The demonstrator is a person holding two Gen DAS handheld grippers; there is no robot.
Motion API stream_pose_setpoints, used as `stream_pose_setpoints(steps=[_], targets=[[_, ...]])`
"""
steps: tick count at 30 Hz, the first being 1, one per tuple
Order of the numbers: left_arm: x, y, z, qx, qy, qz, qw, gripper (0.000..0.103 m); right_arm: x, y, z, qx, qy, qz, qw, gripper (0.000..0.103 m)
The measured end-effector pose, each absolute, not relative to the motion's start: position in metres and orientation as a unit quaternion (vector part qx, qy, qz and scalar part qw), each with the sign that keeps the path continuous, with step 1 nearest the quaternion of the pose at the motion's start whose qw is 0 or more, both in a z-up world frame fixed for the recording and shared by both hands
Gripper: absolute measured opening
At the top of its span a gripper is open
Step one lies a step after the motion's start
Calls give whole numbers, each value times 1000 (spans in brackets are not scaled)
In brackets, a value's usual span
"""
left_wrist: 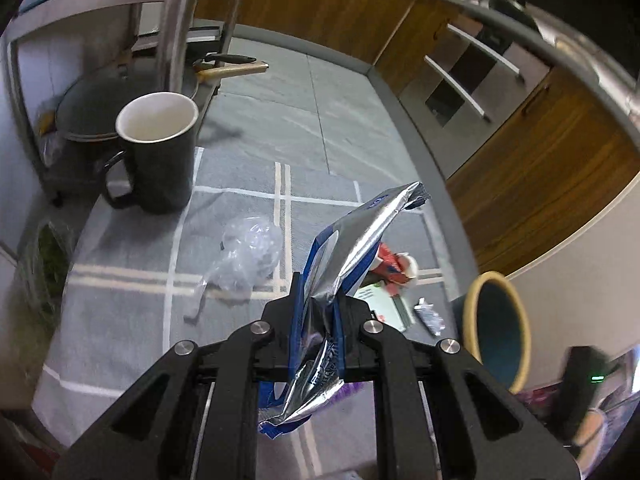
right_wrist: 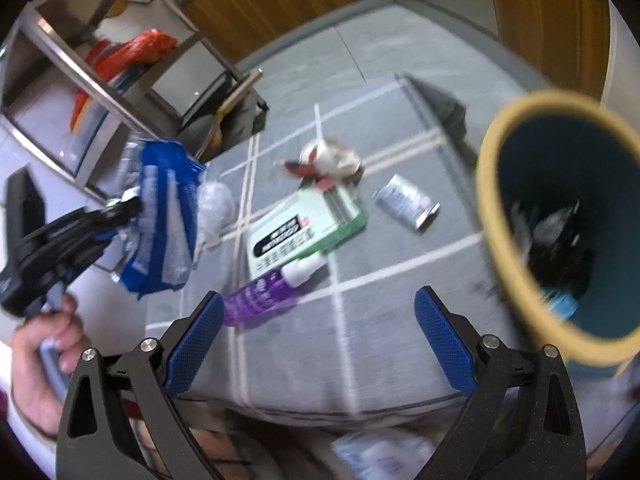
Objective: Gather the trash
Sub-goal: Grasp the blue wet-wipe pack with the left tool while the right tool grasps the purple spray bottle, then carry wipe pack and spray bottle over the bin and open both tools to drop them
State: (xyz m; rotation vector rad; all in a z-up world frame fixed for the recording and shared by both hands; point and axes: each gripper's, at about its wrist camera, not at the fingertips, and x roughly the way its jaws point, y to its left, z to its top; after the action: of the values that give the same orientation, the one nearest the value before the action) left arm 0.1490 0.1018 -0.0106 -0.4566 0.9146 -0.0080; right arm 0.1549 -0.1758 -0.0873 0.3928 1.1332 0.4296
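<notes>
The left claw (left_wrist: 318,300) pinches a crumpled blue-and-silver foil wrapper (left_wrist: 352,236), lifted above the grey checked table (left_wrist: 132,312). The right claw (right_wrist: 320,320) gapes empty; a yellow-rimmed teal bin (right_wrist: 560,216) stands just right of it.

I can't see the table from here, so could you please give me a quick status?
Left gripper shut on foil wrapper, lifted. Right gripper open, empty. Bin at right, part-filled. Box, purple tube, small packet on the mat.
</notes>
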Motion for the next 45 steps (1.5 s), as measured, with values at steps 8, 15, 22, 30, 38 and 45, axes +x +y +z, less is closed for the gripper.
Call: stream_pose_setpoints(steps=[8,15,22,30,38,45], targets=[[110,128,14,-273,398,-14,876,12,161,-105,-105,200,554,147,794,95],[97,154,17,-310,374,-5,874,13,166,-62,-137,161,586,53,792,95],[99,153,18,-323,369,-24,871,13,156,-45,-146,61,569,76,816,86],[100,145,22,-316,368,-35,874,13,150,-71,-144,13,566,122,815,50],[106,134,14,-304,386,-39,870,13,141,-108,-142,-43,564,168,807,38],[113,117,8,-289,398,-47,869,13,129,-127,-143,-106,550,181,809,34]])
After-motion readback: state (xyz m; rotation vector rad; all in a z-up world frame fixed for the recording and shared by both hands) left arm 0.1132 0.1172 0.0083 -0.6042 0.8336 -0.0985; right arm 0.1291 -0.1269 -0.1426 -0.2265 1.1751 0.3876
